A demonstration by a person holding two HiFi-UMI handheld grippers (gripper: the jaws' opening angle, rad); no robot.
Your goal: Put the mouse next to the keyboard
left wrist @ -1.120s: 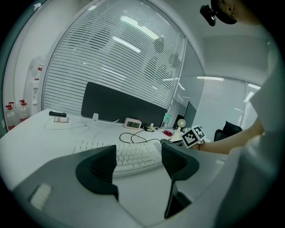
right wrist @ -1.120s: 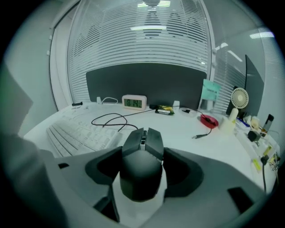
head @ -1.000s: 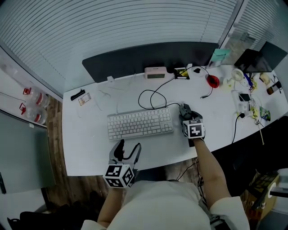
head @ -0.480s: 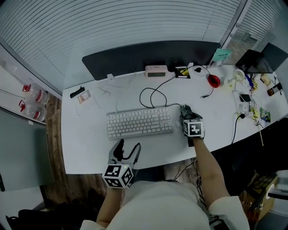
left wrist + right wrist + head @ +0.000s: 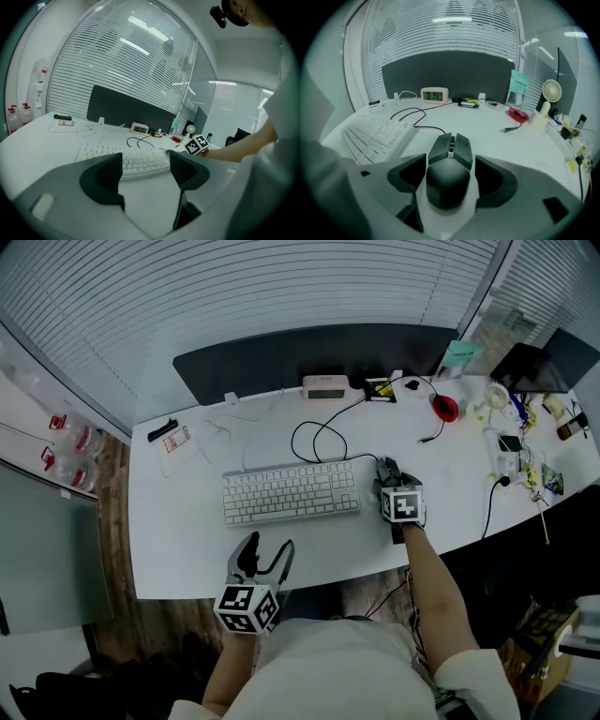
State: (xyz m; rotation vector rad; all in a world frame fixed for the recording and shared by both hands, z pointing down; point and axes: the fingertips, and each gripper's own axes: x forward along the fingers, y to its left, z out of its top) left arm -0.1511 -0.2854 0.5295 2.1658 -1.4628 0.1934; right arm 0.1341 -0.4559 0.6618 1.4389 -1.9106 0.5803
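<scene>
A dark wired mouse rests on the white desk, just right of the white keyboard. My right gripper straddles the mouse, one jaw on each side. Its jaws have just been opening, and a thin gap shows between each pad and the mouse. In the head view the right gripper covers most of the mouse. My left gripper hangs open and empty at the desk's near edge, pointing at the keyboard.
The mouse cable loops behind the keyboard. A digital clock stands at the back before a dark panel. A red item, a small fan and cluttered cables fill the right end.
Both grippers stay where they were, the right one over the mouse beside the keyboard. No other shift shows in the head view.
</scene>
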